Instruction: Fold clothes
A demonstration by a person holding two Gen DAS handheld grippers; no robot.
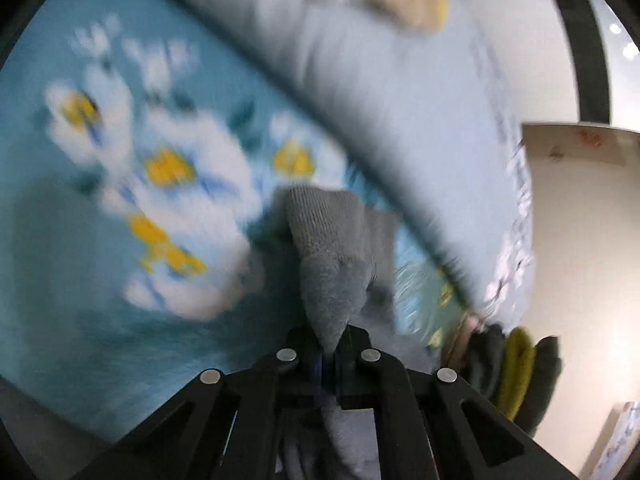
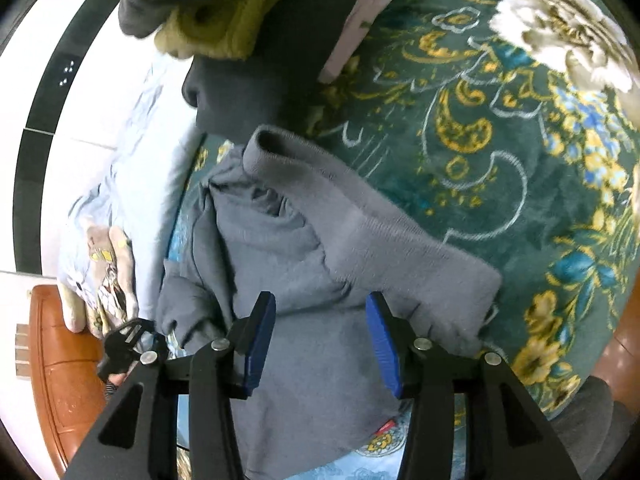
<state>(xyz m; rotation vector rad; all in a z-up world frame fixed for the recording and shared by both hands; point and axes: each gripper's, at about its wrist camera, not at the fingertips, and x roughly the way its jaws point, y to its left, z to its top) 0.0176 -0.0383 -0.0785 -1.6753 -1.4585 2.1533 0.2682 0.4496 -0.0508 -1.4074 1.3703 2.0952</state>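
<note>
Tongs, left (image 1: pixel 329 354): pressed together, pinching a bunched fold of grey sweater (image 1: pixel 332 256), lifted over a floral blanket (image 1: pixel 100 184). Tongs, right (image 2: pixel 322 344): spread, blue pads (image 2: pixel 260 344) hovering just above the same grey sweater (image 2: pixel 304 272), which lies rumpled on the green floral blanket (image 2: pixel 520 152); folded dark and yellow-green garments (image 2: pixel 216 20) beyond.

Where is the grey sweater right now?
In the right wrist view, the grey sweater lies crumpled on the floral blanket, beneath the open right gripper.
</note>
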